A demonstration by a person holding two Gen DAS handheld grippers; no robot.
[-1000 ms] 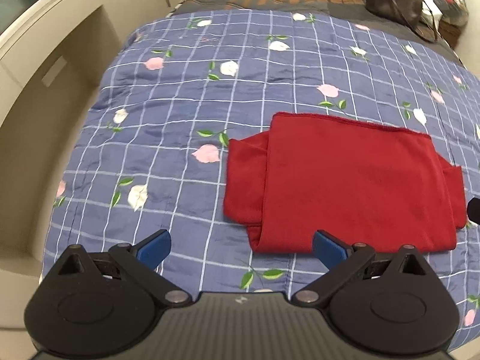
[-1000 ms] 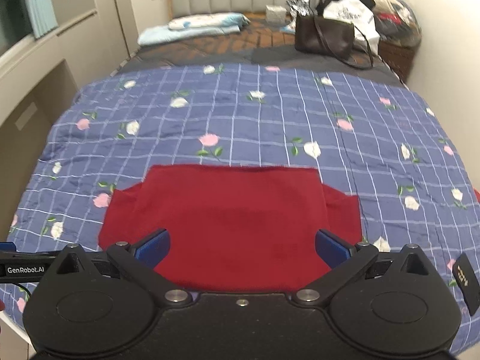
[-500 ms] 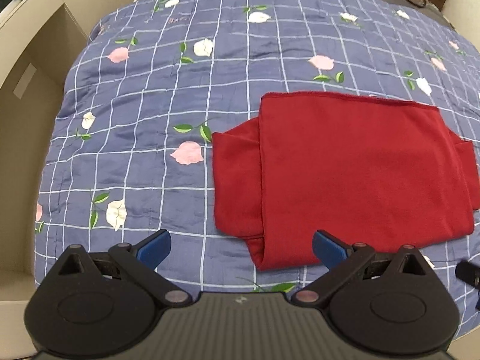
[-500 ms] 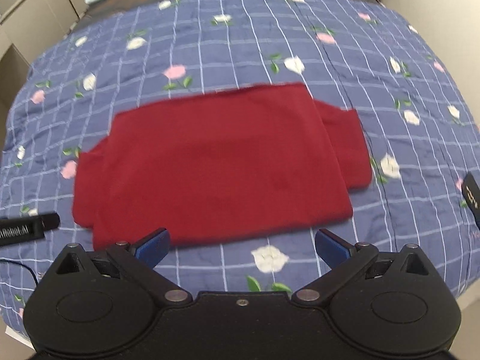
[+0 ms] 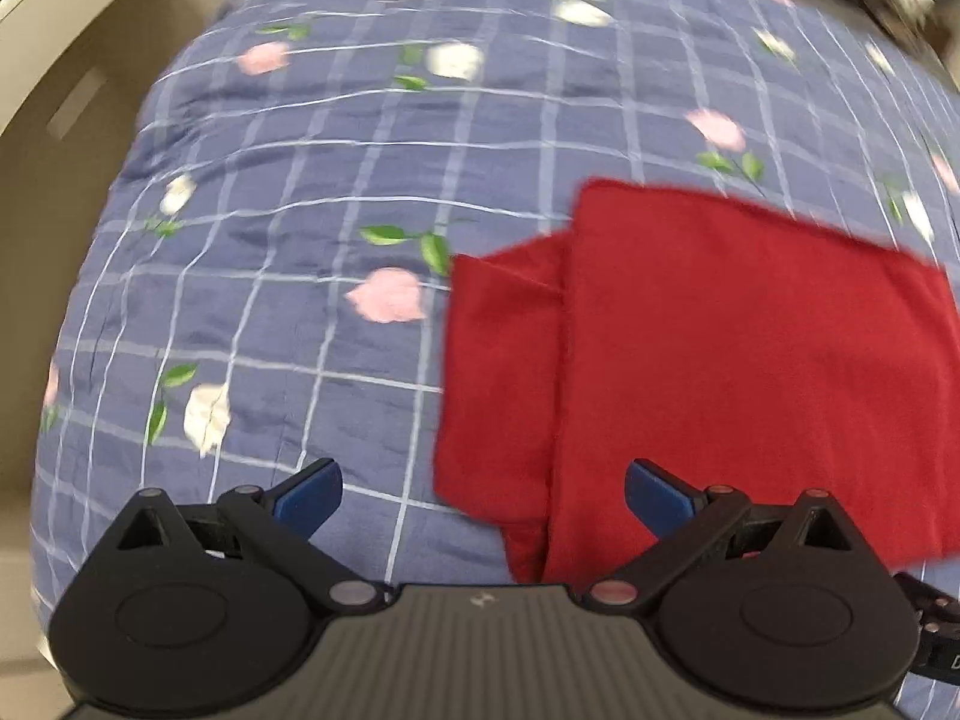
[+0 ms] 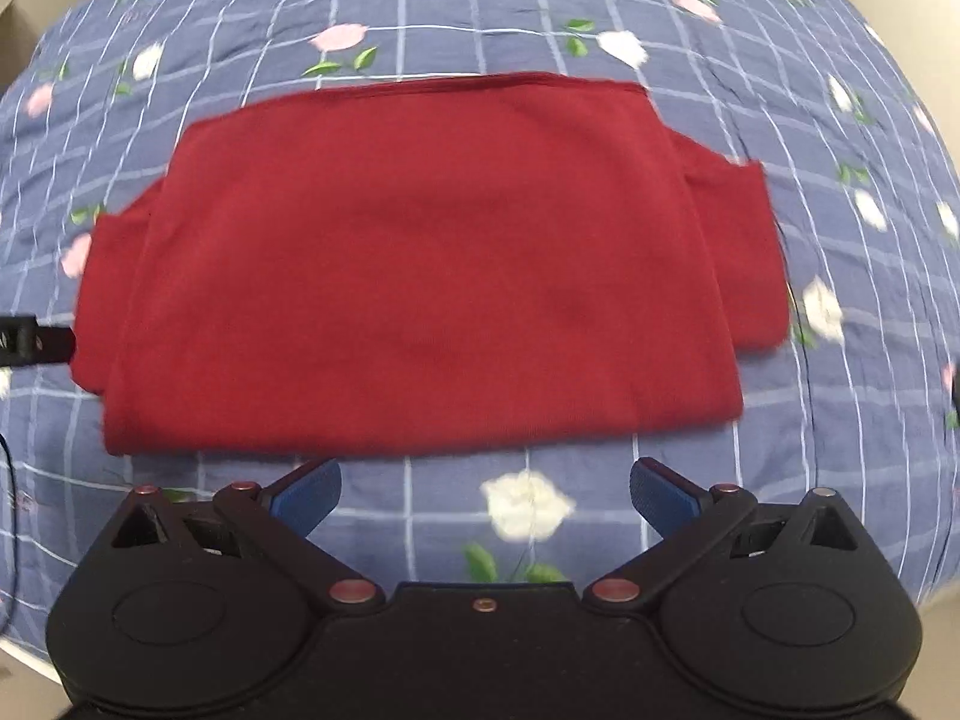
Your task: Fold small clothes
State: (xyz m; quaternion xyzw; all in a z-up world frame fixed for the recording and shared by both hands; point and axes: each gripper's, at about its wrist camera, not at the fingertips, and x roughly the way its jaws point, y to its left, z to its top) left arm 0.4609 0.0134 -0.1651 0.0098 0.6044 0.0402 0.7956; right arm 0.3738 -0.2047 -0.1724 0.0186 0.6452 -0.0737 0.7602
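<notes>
Blue flowered bedspread carries the red shirt, lying crosswise just ahead of my right gripper; my left gripper hangs over its sleeve end. Both spread wide, empty.

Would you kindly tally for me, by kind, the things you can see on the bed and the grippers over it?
Red garment, half folded with both sleeves sticking out: 1
Flowered blue quilt under it: 1
Grippers, left gripper and right gripper, both with jaws open and holding nothing: 2
Total: 4
</notes>
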